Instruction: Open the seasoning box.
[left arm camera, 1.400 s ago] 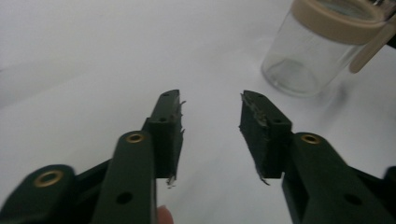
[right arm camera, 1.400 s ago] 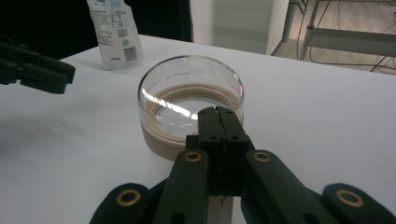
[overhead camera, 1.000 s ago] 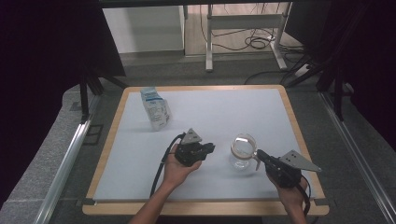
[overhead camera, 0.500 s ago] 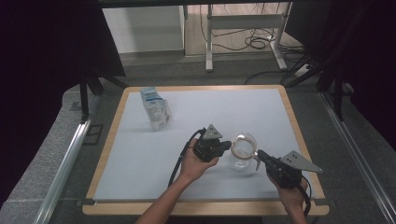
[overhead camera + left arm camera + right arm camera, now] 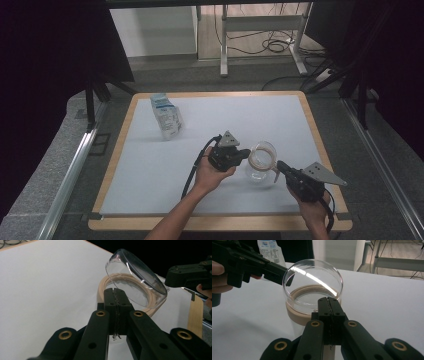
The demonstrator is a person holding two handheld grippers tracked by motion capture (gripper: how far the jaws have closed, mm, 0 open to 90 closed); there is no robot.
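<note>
A clear glass jar (image 5: 259,170) with a pale wooden collar (image 5: 298,315) stands near the table's front right. Its clear domed lid (image 5: 136,275) is tilted up off the collar (image 5: 150,308). My left gripper (image 5: 246,152) is at the jar's left side, its jaws shut on the lid's raised edge; in the right gripper view its tip (image 5: 288,277) meets the lid (image 5: 312,280) at that edge. My right gripper (image 5: 279,166) is at the jar's right side, jaws pressed together at the collar, seemingly pinching the jar there.
A blue-and-white carton (image 5: 167,116) stands at the back left of the white table top (image 5: 150,165), also seen as the carton (image 5: 268,247) behind the left gripper. A wooden frame (image 5: 320,140) edges the table. Dark stands and cables lie beyond the far edge.
My left hand has moved right across the table to the jar's left side. The right hand and the jar have stayed put.
</note>
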